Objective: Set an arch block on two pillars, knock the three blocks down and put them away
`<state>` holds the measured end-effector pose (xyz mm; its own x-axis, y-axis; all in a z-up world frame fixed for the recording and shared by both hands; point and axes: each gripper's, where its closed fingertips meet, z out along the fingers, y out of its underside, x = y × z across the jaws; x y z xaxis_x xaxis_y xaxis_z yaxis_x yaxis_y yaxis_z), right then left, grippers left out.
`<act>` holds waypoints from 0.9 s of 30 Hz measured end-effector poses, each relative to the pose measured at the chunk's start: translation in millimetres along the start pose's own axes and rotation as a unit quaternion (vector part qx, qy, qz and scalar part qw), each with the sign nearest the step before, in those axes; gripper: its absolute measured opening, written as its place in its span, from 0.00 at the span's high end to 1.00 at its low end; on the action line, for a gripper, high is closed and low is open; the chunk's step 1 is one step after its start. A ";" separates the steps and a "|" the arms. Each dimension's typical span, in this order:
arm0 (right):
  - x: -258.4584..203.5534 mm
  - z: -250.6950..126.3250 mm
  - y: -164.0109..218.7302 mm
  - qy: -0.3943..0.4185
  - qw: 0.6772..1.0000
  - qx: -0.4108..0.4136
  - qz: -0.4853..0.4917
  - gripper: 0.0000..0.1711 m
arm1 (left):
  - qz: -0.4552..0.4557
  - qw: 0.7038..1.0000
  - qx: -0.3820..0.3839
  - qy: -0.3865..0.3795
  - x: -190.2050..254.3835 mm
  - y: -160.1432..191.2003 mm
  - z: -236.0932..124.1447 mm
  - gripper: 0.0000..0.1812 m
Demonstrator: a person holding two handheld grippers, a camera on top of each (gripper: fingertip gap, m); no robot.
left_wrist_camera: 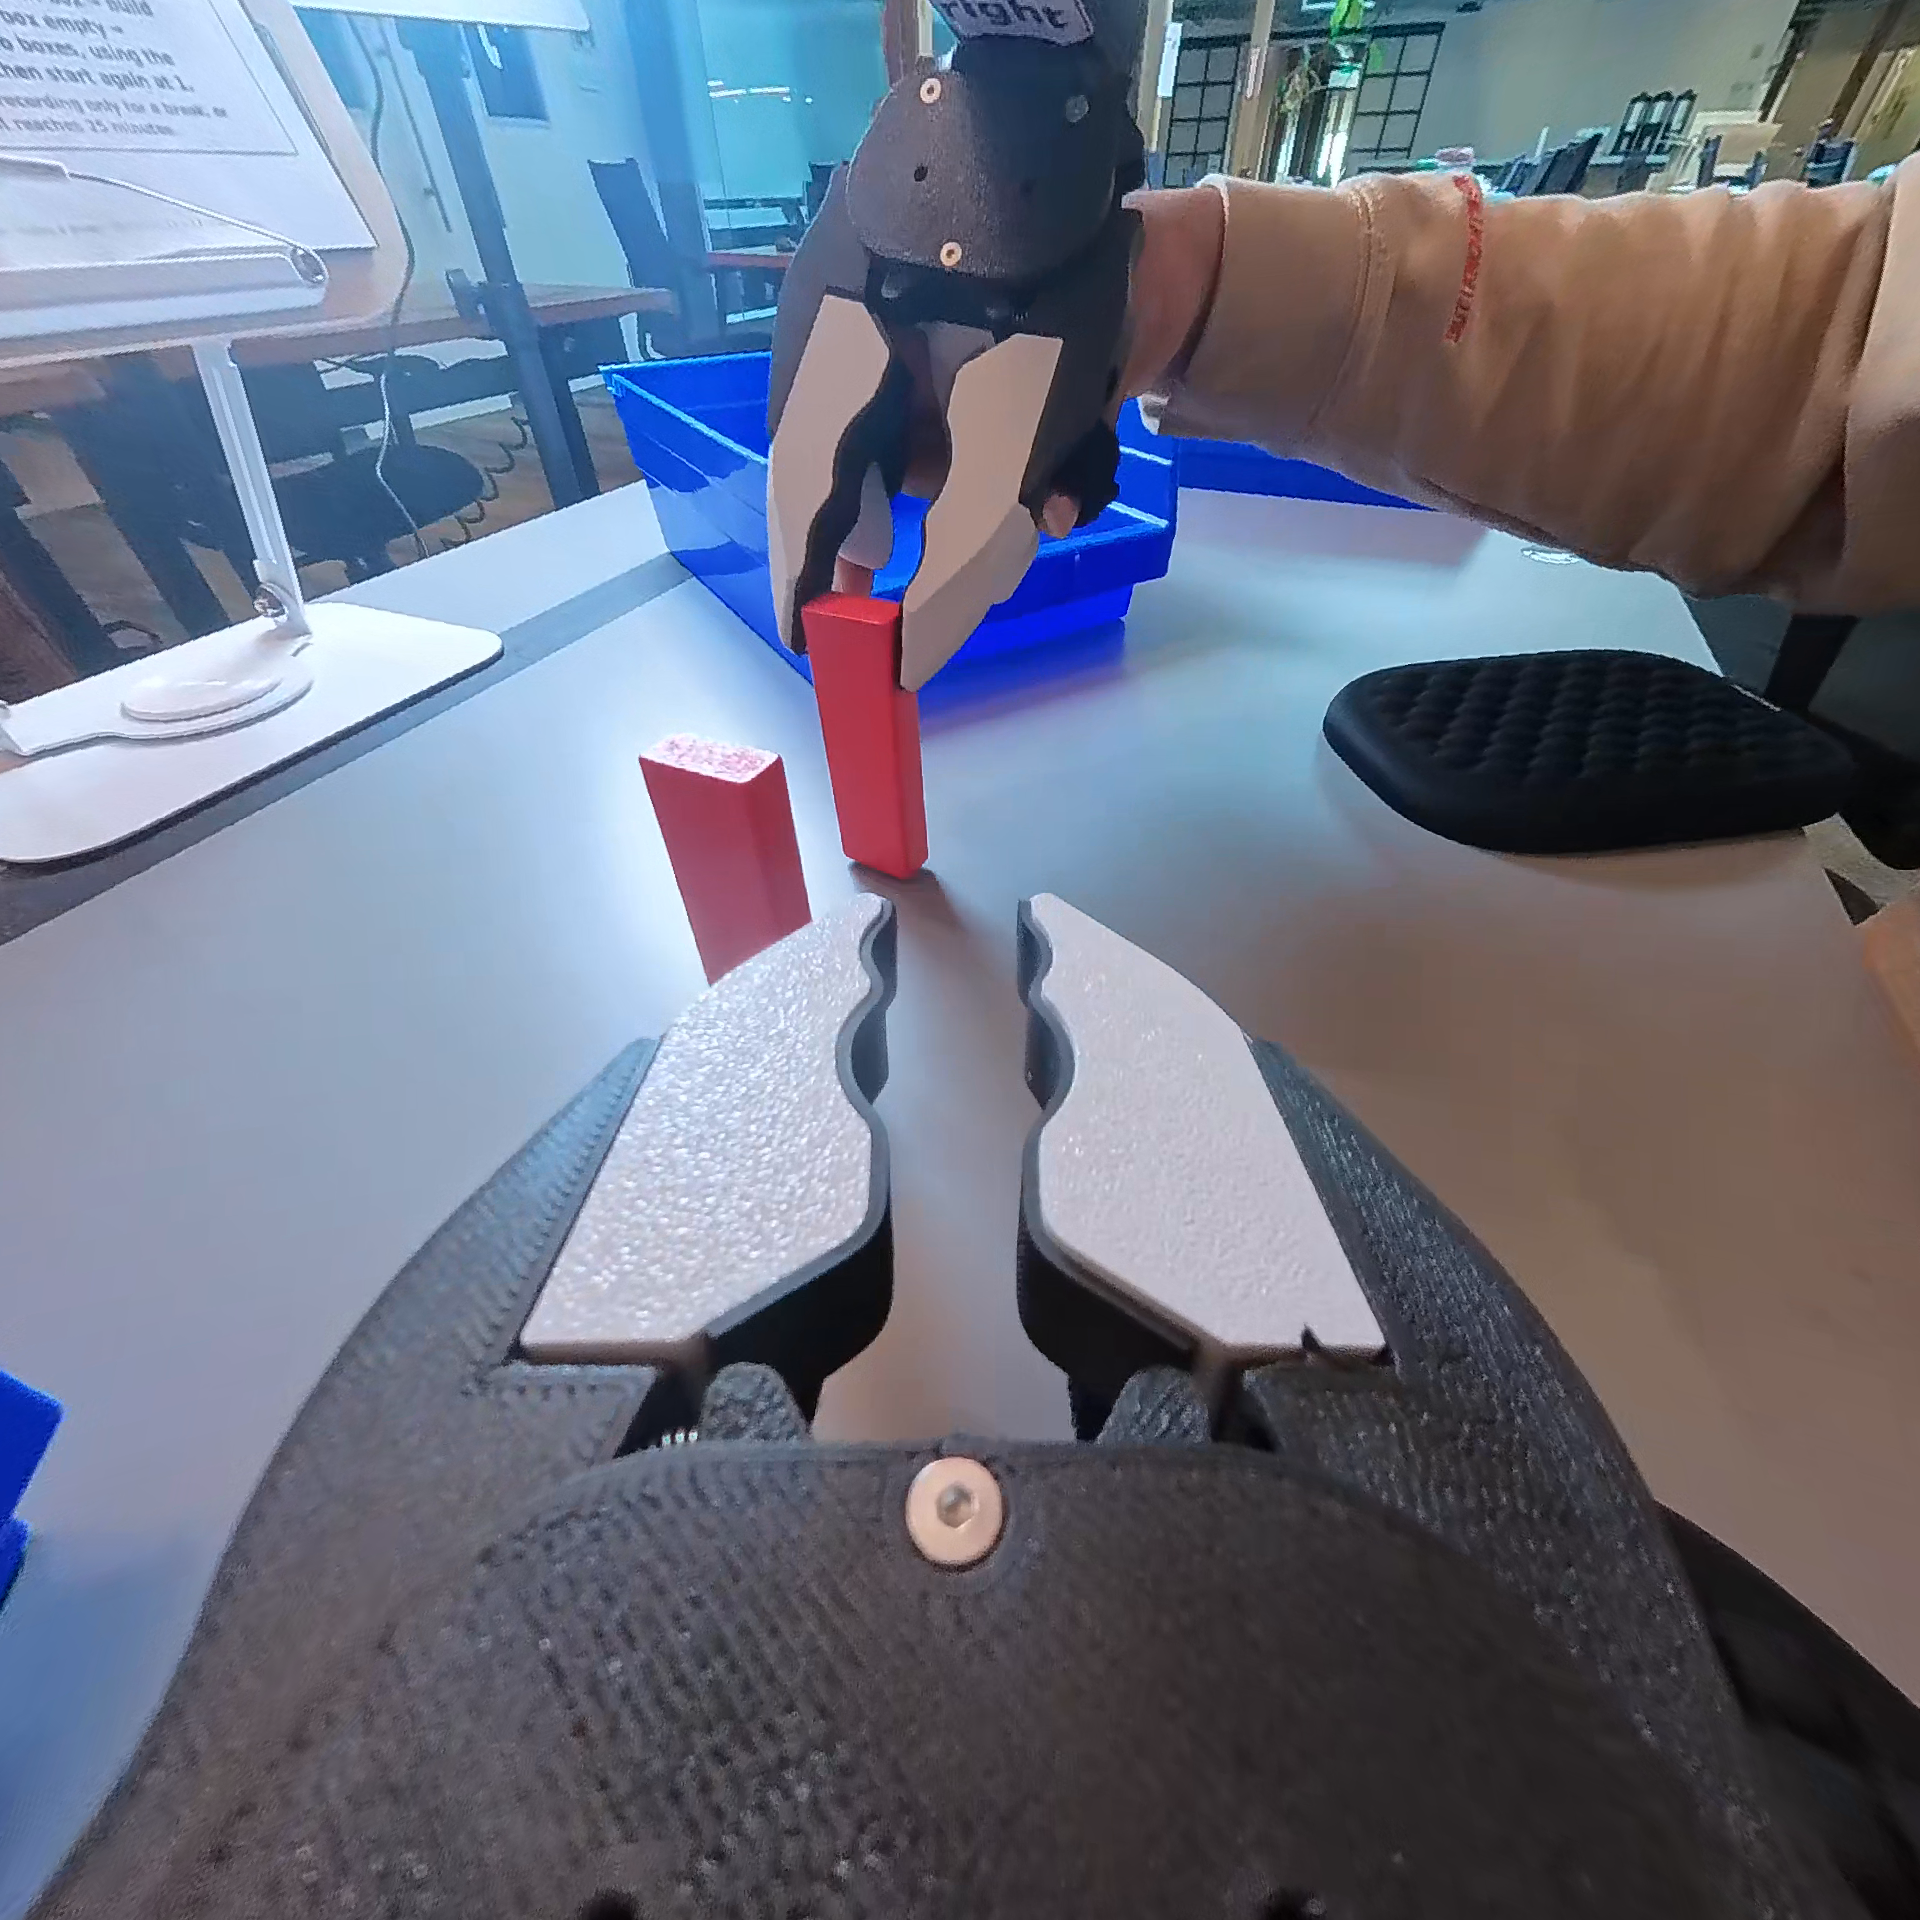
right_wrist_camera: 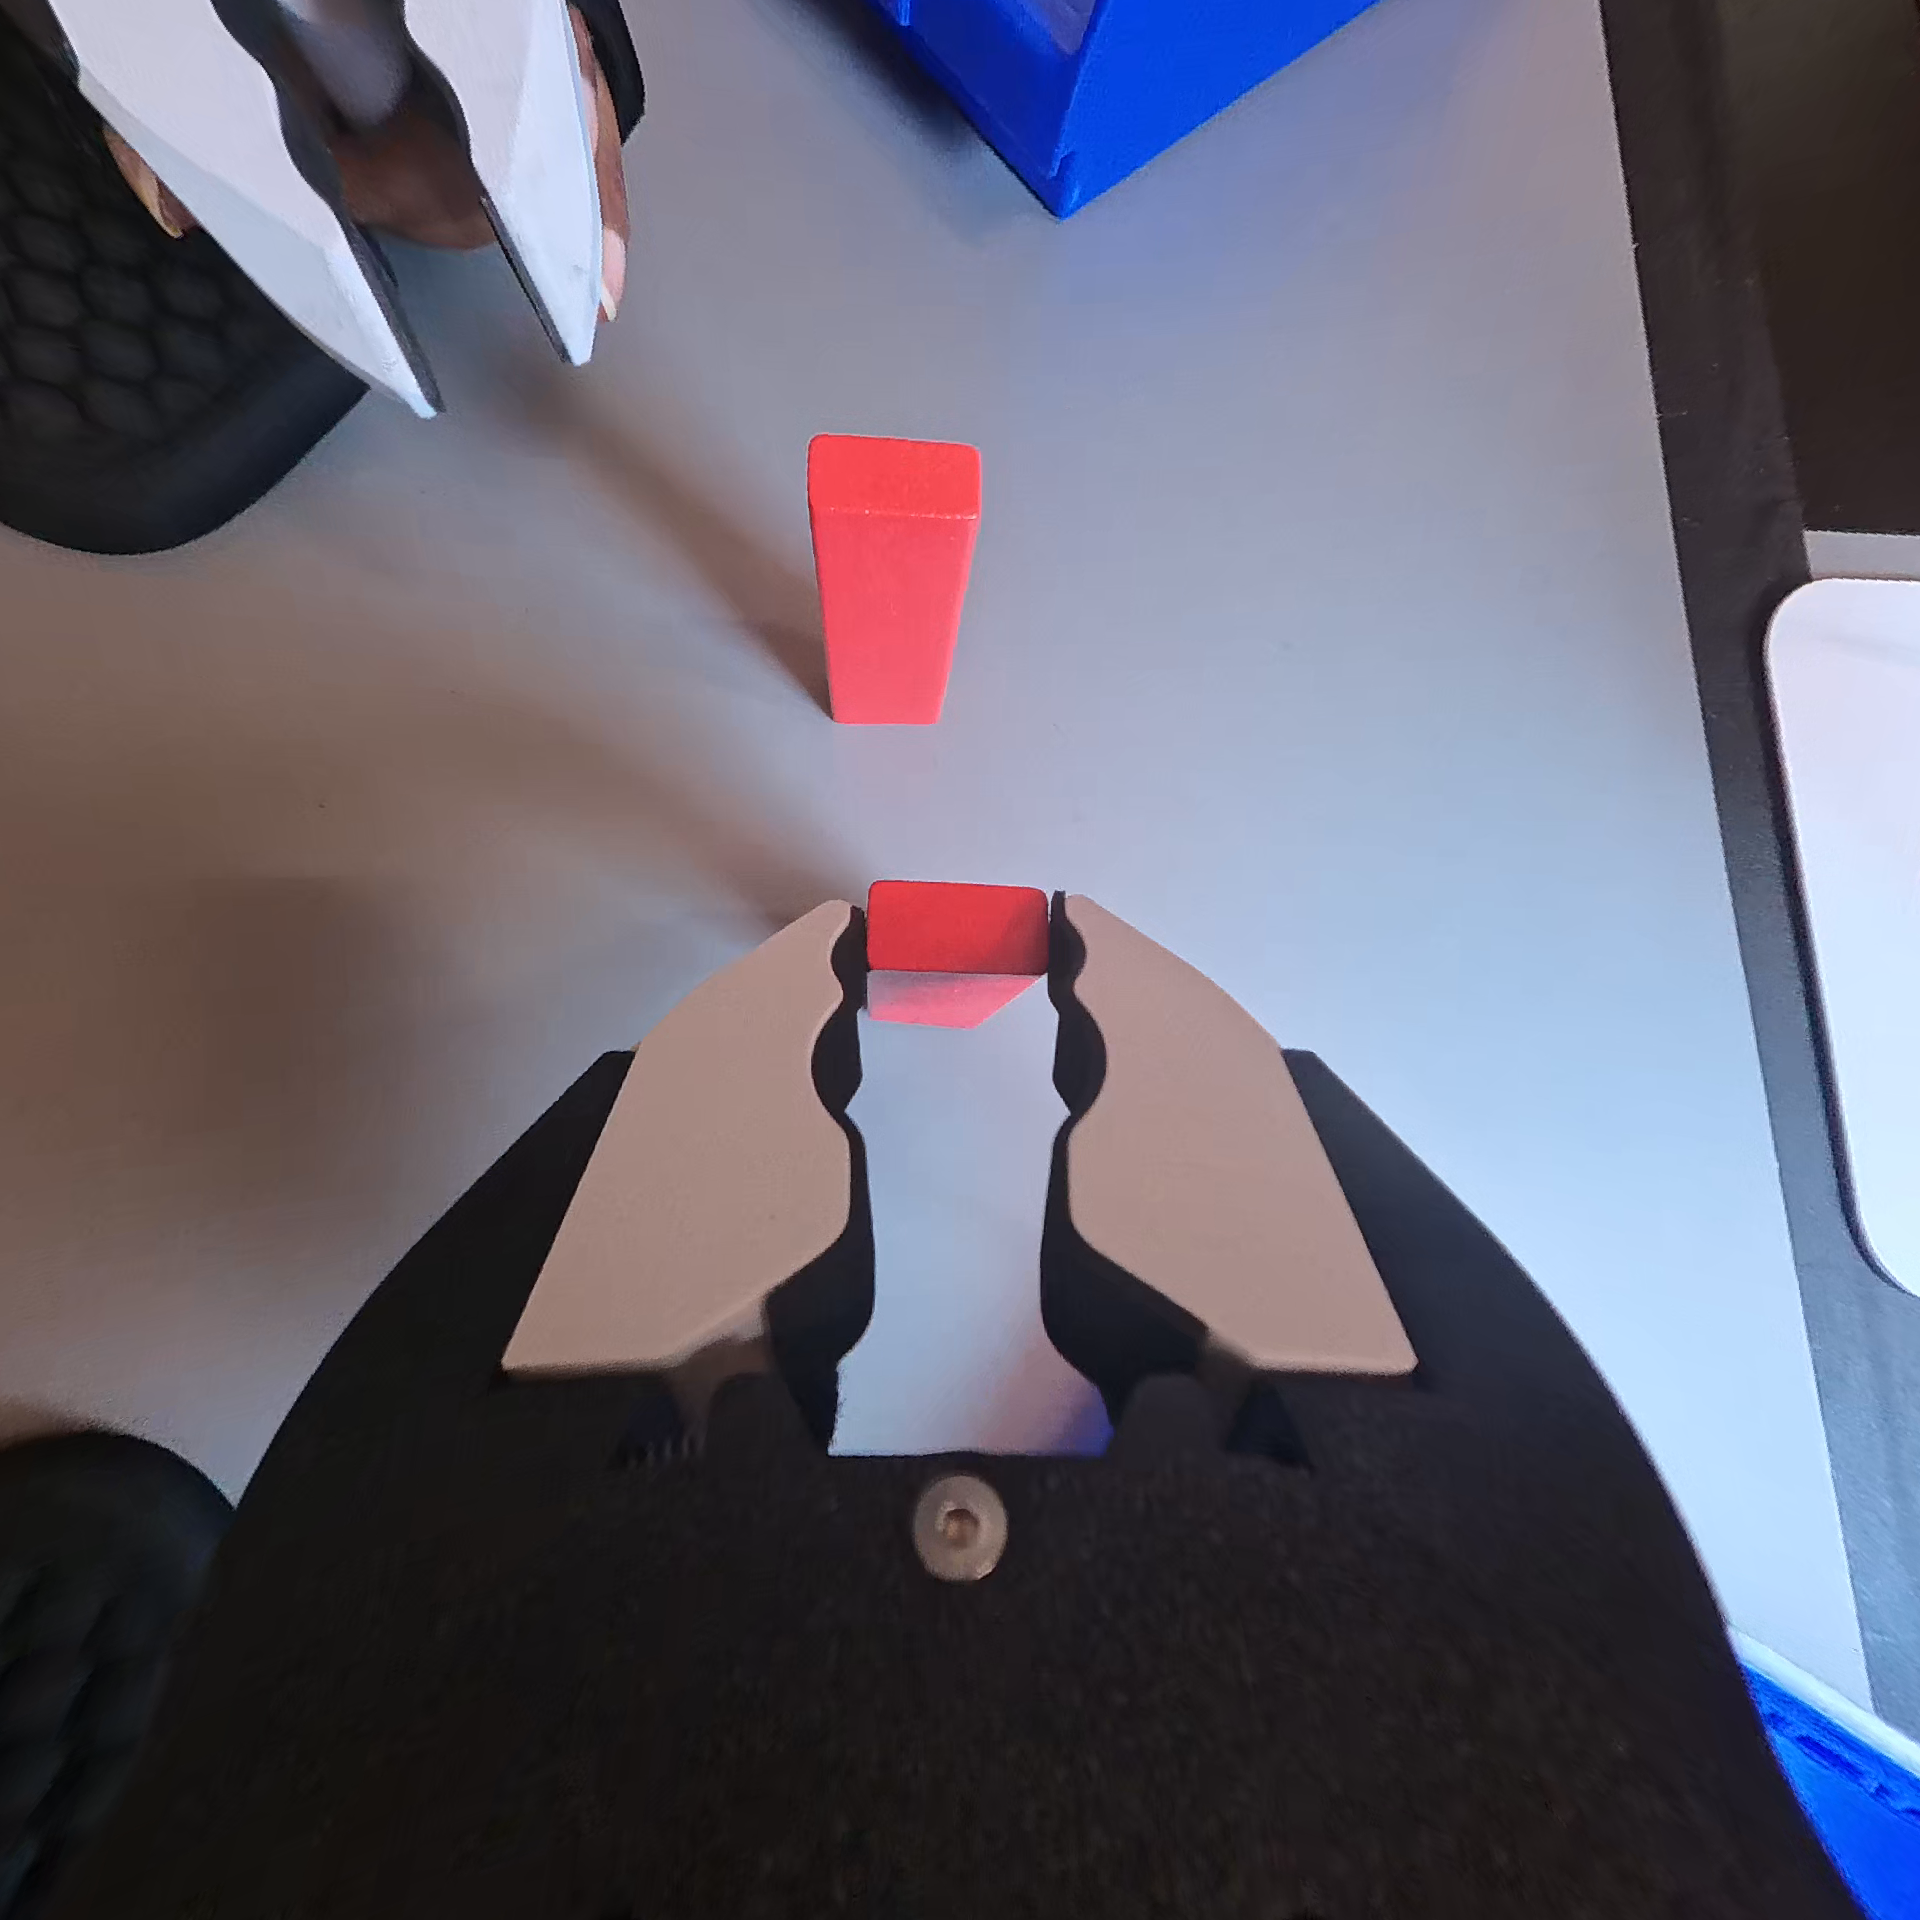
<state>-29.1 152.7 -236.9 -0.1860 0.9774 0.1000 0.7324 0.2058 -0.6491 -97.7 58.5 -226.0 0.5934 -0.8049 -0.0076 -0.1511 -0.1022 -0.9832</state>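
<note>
Two red pillar blocks stand on the grey table point(left_wrist_camera: 1351, 1039). One pillar point(left_wrist_camera: 727, 852) stands free, just ahead and left of my left gripper point(left_wrist_camera: 956, 920), which is open by a narrow gap and empty. My right gripper point(left_wrist_camera: 852, 649) comes down from above and is shut on the top of the second pillar point(left_wrist_camera: 873, 758), whose foot rests on the table, slightly tilted. In the right wrist view my right gripper point(right_wrist_camera: 956, 925) clamps that pillar's top point(right_wrist_camera: 956, 935). The free pillar point(right_wrist_camera: 894, 582) stands beyond it, and the left gripper point(right_wrist_camera: 499, 379) shows at the upper left.
A blue bin point(left_wrist_camera: 1039, 582) sits behind the pillars, and its corner shows in the right wrist view point(right_wrist_camera: 1122, 94). A black padded rest point(left_wrist_camera: 1579, 748) lies to the right. A white stand point(left_wrist_camera: 239, 707) with a sheet is at the left. A blue object point(left_wrist_camera: 21, 1455) is at the lower left edge. There is about 12 centimeters between the tips of the two grippers.
</note>
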 end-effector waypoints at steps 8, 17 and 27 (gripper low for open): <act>-4.5 0.9 -1.7 0.000 1.000 0.009 0.001 0.81 | -0.002 1.000 -0.024 0.005 0.9 9.6 4.3 0.88; -6.6 2.8 -2.3 0.004 1.000 0.022 0.000 0.81 | 0.001 0.999 -0.035 0.008 1.8 14.0 6.2 0.88; -4.7 3.3 -4.6 0.010 0.999 0.047 0.006 0.81 | 0.004 0.999 -0.043 0.011 3.1 16.8 7.6 0.88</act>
<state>-33.7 147.0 -236.9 -0.1635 0.9808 0.1065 0.6698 0.1896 -0.7179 -92.3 58.7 -243.9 0.5751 -0.8180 -0.0107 -0.2230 -0.1442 -0.9641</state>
